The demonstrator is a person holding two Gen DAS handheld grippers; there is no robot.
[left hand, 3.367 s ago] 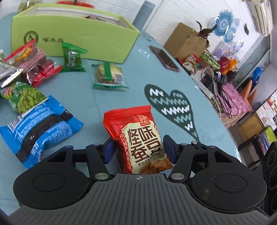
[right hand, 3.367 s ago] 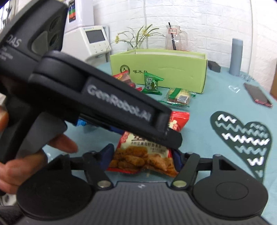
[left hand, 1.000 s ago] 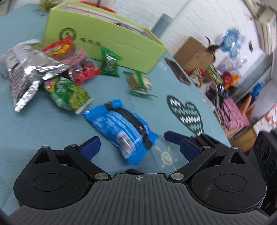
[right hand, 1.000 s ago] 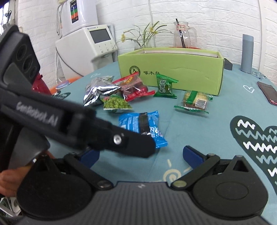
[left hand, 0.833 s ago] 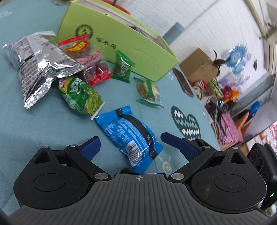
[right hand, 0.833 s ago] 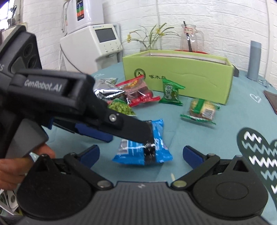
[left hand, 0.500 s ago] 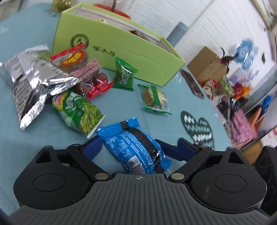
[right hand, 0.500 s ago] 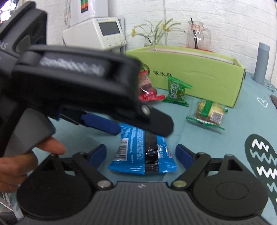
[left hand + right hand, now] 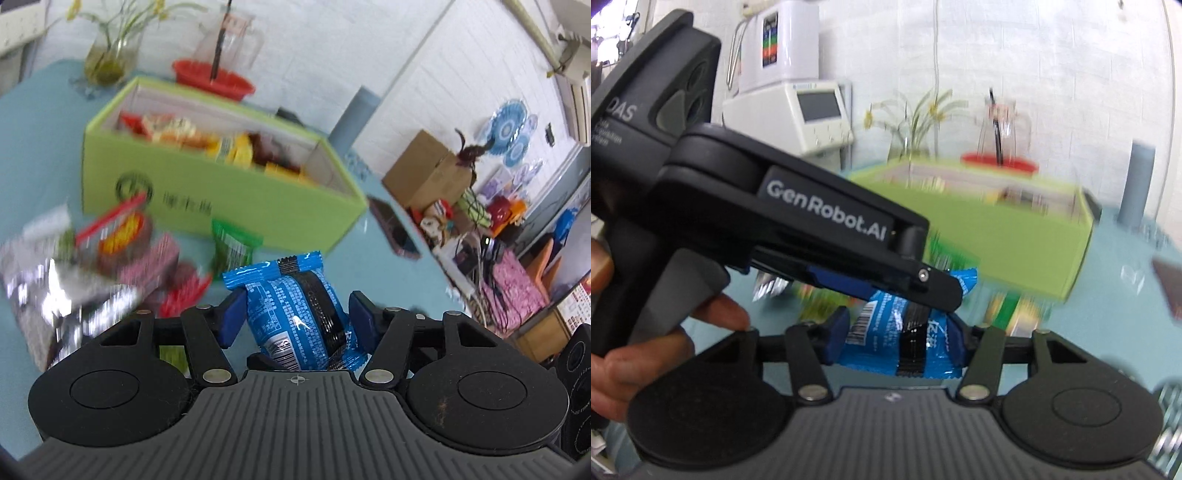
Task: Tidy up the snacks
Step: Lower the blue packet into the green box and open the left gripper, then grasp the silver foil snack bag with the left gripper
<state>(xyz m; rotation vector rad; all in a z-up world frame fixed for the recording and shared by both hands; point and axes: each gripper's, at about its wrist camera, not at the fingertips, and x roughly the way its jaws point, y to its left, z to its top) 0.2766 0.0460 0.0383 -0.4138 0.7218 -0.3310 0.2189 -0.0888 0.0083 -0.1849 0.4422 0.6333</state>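
Both grippers are shut on the same blue snack pack with a black band. In the left wrist view my left gripper (image 9: 295, 314) squeezes the blue pack (image 9: 295, 314) above the table, facing the open green box (image 9: 221, 192) that holds several snacks. In the right wrist view my right gripper (image 9: 897, 339) pinches the blue pack (image 9: 882, 343) from the other end, with the left gripper's body (image 9: 798, 221) crossing just above it. The green box (image 9: 1015, 236) stands blurred behind.
Loose snacks lie left of the box: a silver bag (image 9: 48, 284), red and pink packs (image 9: 136, 247), a small green pack (image 9: 232, 251). A phone (image 9: 395, 229) lies right of the box. A vase (image 9: 107, 55), a red bowl (image 9: 214, 77) and a grey bottle (image 9: 1137, 181) stand behind.
Both grippers closed on the blue pack and lifted it off the table toward the green box. The view is blurred from the motion.
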